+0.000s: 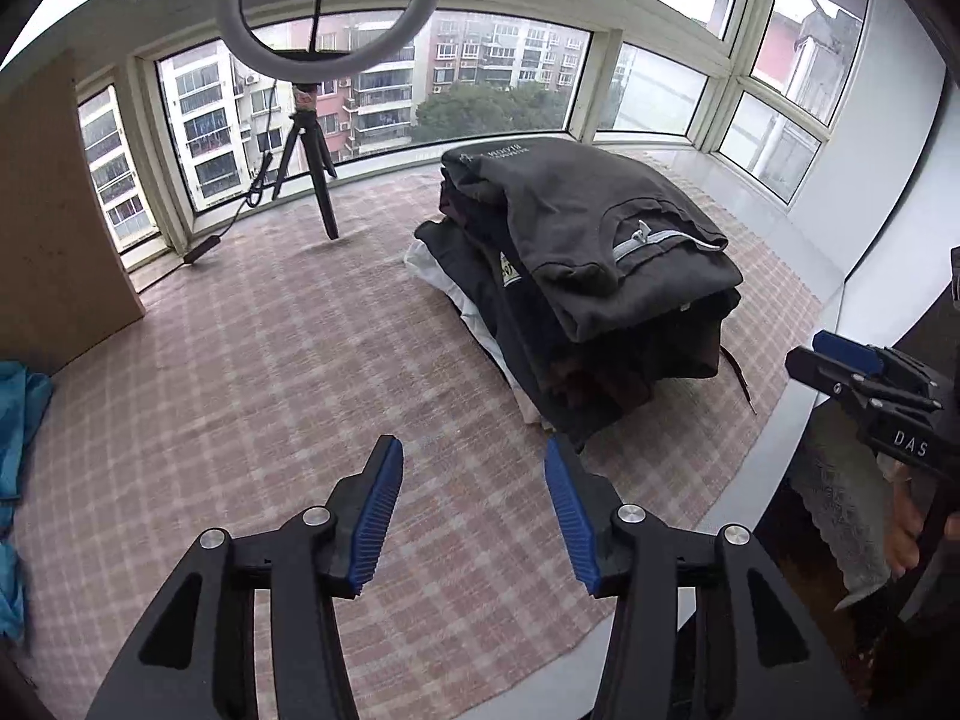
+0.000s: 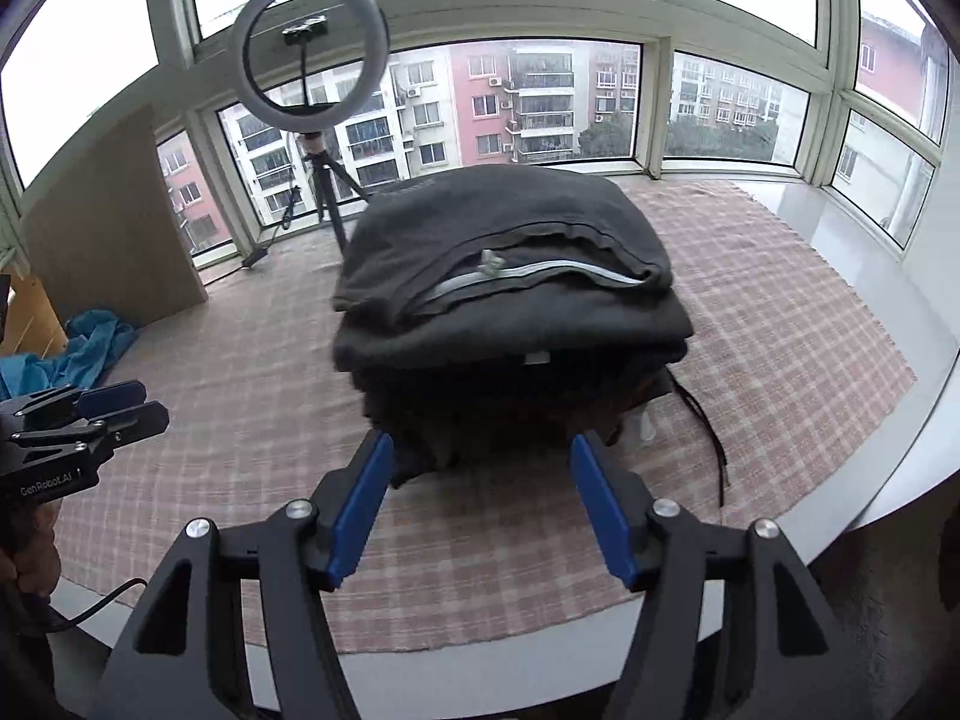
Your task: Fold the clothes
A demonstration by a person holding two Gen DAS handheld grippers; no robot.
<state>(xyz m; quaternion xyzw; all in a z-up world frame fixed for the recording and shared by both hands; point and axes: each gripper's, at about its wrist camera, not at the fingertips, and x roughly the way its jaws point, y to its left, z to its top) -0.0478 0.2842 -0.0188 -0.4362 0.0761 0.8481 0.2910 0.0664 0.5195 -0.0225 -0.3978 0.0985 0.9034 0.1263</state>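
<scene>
Both tools wide open & empty: folded stack [image 2: 510, 312] sits just ahead of R tool [image 2: 480, 504], while blue cloth [image 1: 18, 420] lies far left of L tool [image 1: 474, 510], so L's nearer.

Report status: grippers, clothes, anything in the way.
Left hand-held gripper open, empty. Right hand-held gripper open, empty, facing the stack. Blue garment unfolded at table's left. Nothing in the way.

bay windows [image 1: 492, 84] | checked cloth [image 1: 270, 360] | ring light [image 1: 330, 6] | daylight
</scene>
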